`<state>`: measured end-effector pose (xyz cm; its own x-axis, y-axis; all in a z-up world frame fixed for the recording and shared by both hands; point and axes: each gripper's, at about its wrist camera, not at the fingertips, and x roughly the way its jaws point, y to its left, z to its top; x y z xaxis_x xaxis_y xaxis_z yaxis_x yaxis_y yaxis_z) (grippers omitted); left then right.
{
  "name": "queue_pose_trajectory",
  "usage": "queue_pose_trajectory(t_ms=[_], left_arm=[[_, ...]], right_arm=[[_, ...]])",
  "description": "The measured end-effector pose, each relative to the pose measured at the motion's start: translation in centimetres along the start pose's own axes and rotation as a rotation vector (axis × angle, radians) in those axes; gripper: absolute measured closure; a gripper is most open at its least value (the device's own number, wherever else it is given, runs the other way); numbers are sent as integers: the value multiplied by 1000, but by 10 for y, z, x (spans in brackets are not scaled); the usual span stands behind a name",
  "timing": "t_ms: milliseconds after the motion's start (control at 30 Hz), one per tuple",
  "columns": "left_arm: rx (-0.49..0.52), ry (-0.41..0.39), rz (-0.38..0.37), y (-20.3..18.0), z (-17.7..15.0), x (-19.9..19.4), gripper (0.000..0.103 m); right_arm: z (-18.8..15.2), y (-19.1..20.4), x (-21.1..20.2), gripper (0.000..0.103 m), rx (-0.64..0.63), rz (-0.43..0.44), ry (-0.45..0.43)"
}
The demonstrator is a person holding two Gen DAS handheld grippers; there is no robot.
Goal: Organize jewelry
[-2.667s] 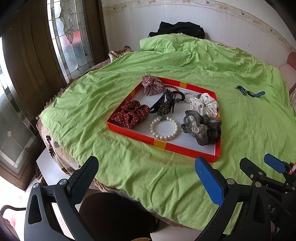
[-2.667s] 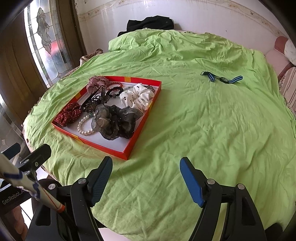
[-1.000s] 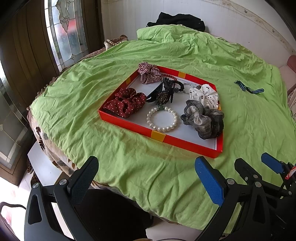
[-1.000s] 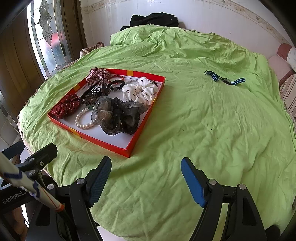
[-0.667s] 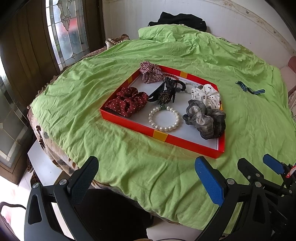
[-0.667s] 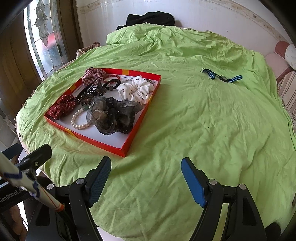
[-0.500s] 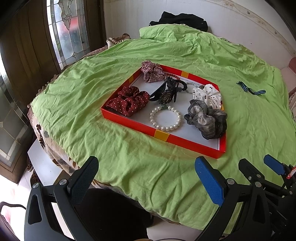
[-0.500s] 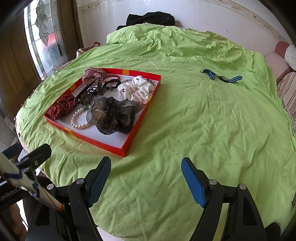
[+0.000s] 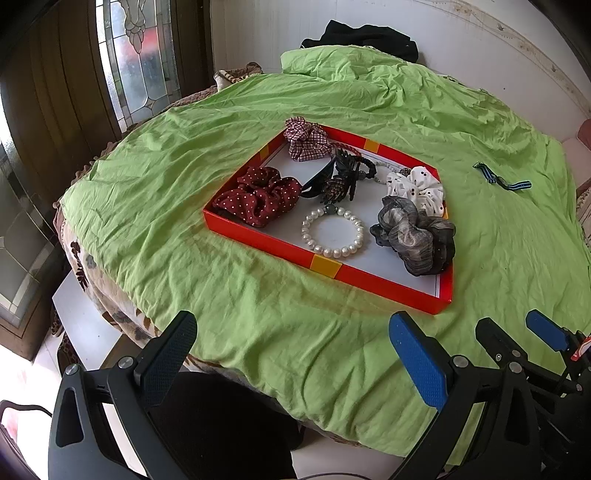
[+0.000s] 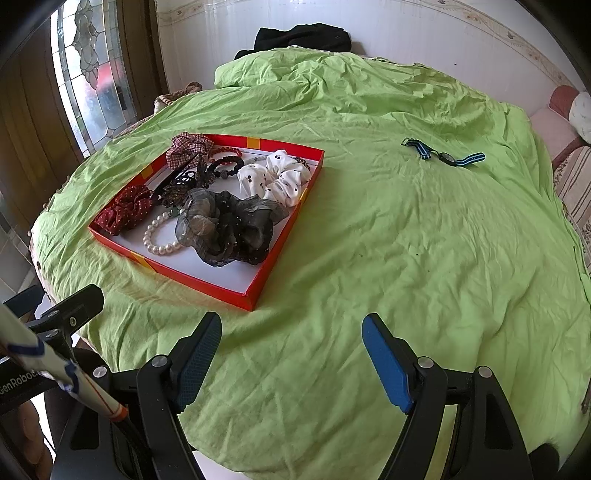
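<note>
A shallow red tray [image 9: 325,264] [image 10: 207,286] lies on the green cloth. In it are a pearl bracelet [image 9: 332,232] [image 10: 159,236], a dark red dotted scrunchie [image 9: 258,197], a grey sheer scrunchie [image 9: 413,232] [image 10: 225,225], a white dotted scrunchie [image 9: 415,188] [image 10: 275,177], a plaid scrunchie [image 9: 306,138] and a black hair claw [image 9: 341,179]. A blue-striped watch [image 9: 502,181] [image 10: 445,156] lies alone on the cloth, far right of the tray. My left gripper [image 9: 291,358] and right gripper [image 10: 291,360] are open and empty, near the front edge.
The round table wears a wrinkled green cloth [image 10: 406,240]. A black garment [image 9: 369,35] lies at the far edge by the white wall. A stained-glass window [image 9: 136,62] stands to the left. A cushioned seat [image 10: 569,122] is at the right.
Both views have shifted slightly; the tray sits a little lower and nearer in the left wrist view. Both grippers stay open and empty. Nothing on the table has moved.
</note>
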<state>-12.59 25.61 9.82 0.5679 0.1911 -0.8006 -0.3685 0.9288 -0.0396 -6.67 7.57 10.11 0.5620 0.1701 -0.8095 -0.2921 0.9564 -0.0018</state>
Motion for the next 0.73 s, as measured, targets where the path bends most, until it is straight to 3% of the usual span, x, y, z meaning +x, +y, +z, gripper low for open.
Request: queue_pose_trajectory(t_ms=[533, 733], left_arm=[[0, 1, -1, -1, 1, -1, 0], [26, -28, 15, -18, 9, -14, 0]], right_arm=[[-1, -3, 0, 20, 19, 5, 9], [-1, -23, 0, 20, 59, 16, 3]])
